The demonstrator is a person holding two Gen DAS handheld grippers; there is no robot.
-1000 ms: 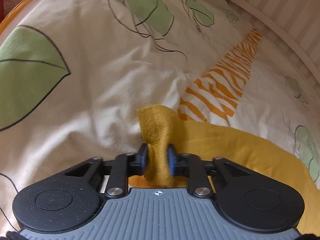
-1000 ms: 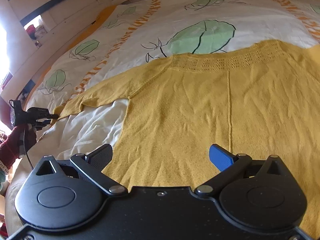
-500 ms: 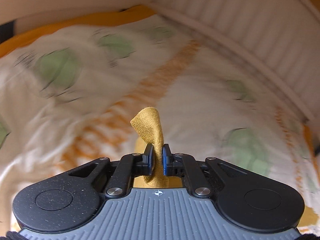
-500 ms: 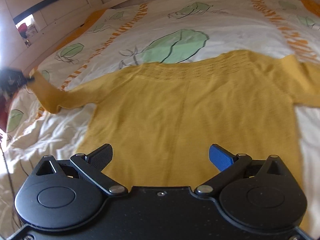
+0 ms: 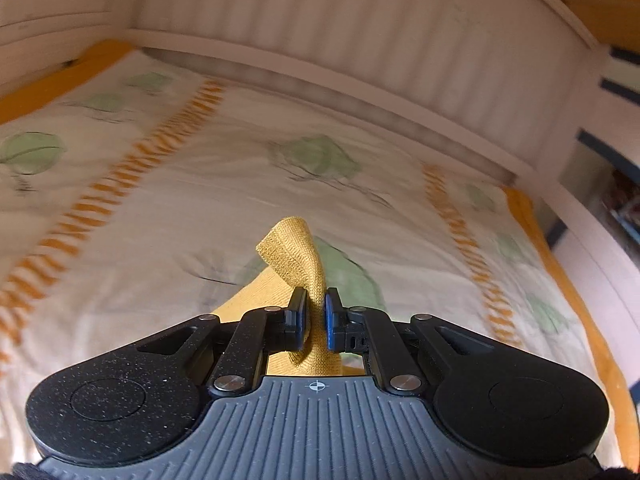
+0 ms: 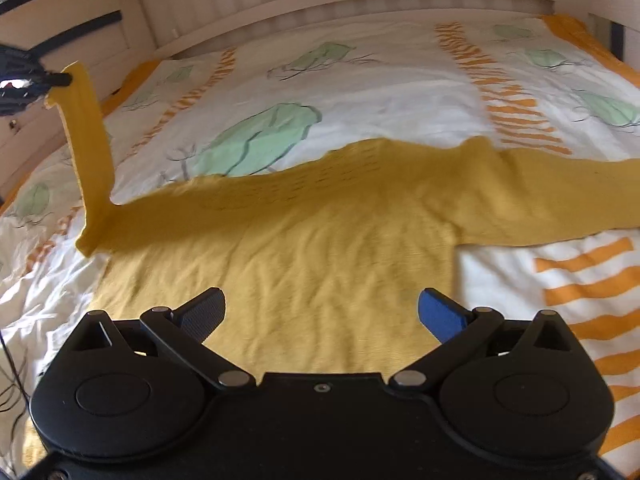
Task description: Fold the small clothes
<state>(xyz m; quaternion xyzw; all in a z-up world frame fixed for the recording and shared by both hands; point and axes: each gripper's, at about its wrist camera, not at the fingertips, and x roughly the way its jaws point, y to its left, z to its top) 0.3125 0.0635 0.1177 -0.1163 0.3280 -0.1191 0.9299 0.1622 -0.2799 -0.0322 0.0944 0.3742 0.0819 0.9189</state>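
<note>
A mustard-yellow knit sweater (image 6: 312,248) lies spread flat on the bed, its right sleeve (image 6: 560,200) stretched out to the right. My left gripper (image 5: 316,314) is shut on the cuff of the left sleeve (image 5: 298,252), which sticks up past the pads. In the right wrist view that sleeve (image 6: 90,140) hangs lifted high above the bed from my left gripper (image 6: 60,78) at the far left. My right gripper (image 6: 320,312) hovers open over the sweater's lower body, nothing between its fingers.
The bedspread (image 6: 400,80) is white with green leaf prints and orange striped bands. A white slatted headboard (image 5: 360,40) runs along the far side. Shelving and dark cables (image 6: 12,360) sit at the left edge.
My left gripper has risen and swung over the bed, lifting the sleeve cuff off the bedspread. The right gripper has drifted right across the sweater, still open.
</note>
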